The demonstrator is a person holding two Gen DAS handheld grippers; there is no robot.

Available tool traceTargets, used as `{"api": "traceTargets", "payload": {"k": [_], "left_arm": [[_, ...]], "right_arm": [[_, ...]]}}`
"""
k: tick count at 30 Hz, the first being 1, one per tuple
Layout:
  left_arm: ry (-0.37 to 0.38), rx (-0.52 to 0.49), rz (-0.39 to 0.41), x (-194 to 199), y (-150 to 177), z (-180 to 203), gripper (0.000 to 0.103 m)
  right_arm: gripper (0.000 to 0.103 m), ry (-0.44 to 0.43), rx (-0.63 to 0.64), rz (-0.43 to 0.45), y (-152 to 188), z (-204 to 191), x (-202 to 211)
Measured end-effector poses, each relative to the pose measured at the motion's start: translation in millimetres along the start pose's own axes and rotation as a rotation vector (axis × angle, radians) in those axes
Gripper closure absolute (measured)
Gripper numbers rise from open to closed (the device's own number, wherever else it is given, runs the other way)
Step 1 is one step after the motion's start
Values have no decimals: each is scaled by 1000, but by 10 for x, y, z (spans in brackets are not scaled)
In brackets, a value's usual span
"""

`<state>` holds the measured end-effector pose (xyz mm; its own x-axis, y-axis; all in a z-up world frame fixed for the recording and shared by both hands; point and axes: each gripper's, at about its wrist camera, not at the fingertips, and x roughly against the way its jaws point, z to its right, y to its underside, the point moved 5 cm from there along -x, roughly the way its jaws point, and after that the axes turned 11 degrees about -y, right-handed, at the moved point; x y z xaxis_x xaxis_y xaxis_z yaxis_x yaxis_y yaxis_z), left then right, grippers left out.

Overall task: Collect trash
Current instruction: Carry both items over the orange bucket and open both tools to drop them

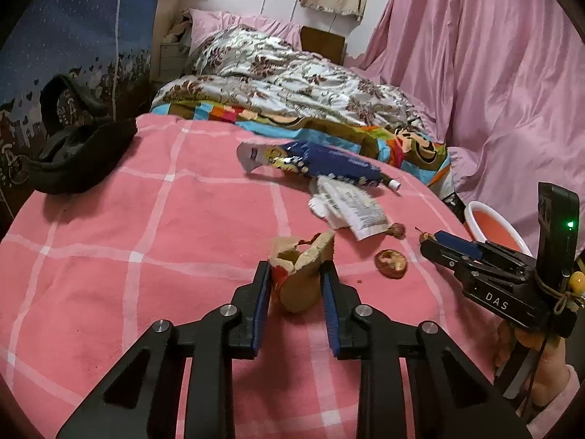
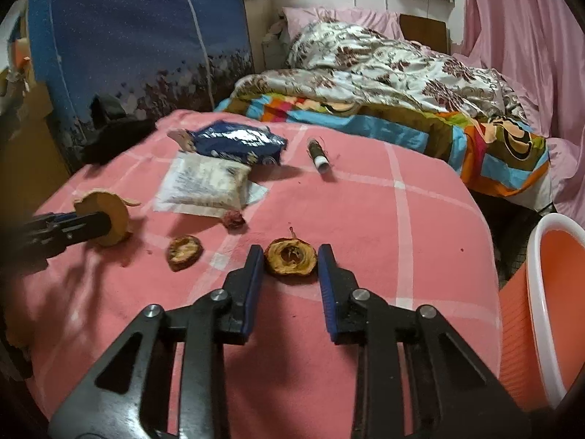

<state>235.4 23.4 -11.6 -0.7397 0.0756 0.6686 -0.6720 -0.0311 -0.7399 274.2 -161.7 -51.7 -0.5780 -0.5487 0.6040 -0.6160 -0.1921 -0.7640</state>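
- The left gripper (image 1: 296,274) has its jaws partly closed on either side of a tan, hollow fruit peel (image 1: 303,274); both blue pads touch its sides, so it is gripped. The peel's ragged rim stands above the fingertips.
- The right gripper (image 2: 290,258) is open, with a dried fruit slice (image 2: 290,260) lying on the blanket between the fingertips; narrow gaps show on both sides of it, so neither pad touches.
- Past the right jaws the pink checked blanket (image 2: 384,226) runs bare up to a small spool (image 2: 317,153), which gives free room ahead and to the right. The blanket's edge falls away at the right, and just beyond it stands an orange bin with a white rim (image 2: 537,278).
- Left of the right jaws lie a second dried slice (image 2: 184,252) and a small reddish scrap (image 2: 233,218), both near each other.
- Farther ahead and left, a white crinkled packet (image 2: 204,186) lies flat, with a shiny blue snack wrapper (image 2: 237,142) touching its far edge.
- Seen from the left wrist, the wrapper and packet lie ahead and right of the left jaws, well apart from them; the blanket to their left is open up to a black cloth (image 1: 73,161) at the far left edge.
- Beyond the blanket, a patterned quilt (image 1: 285,73) is heaped.
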Motion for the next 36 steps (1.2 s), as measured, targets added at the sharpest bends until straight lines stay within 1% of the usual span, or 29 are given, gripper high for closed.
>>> {"api": "traceTargets", "payload": {"k": [3,7,10,13,15,18,22,25,30,32,36], "left_arm": [[18,-21,57,117,-28,119,80],[54,-37,137,232,-141,373,80],[90,-66,212,354,-259,663,79],[129,-115,285,465,-389,1022,78],[170,-158,325,513,-453,1313,78],[223,-227,354,527,-521,1742,78],[298,-280,339,422,-548,2270,78],[342,-307,302,317,-560,2637,78],[395,-342,202,86,-516,3081,77],[405,-357,153,-40,-489,3258,77],[430,-372,57,-260,-389,3464,77]], "right_arm": [[66,-8,15,89,-52,-27,197],[66,40,60,248,-116,-20,587],[66,106,81,377,-150,46,940],[66,185,103,470,-171,132,1236],[66,239,110,519,-173,200,1426],[66,319,97,569,-126,371,1686],[66,401,58,589,-22,604,1921],[66,457,-1,586,103,864,2095],[66,485,-128,559,285,1261,2287],[66,486,-176,537,350,1400,2305],[66,483,-259,477,496,1617,2294]]}}
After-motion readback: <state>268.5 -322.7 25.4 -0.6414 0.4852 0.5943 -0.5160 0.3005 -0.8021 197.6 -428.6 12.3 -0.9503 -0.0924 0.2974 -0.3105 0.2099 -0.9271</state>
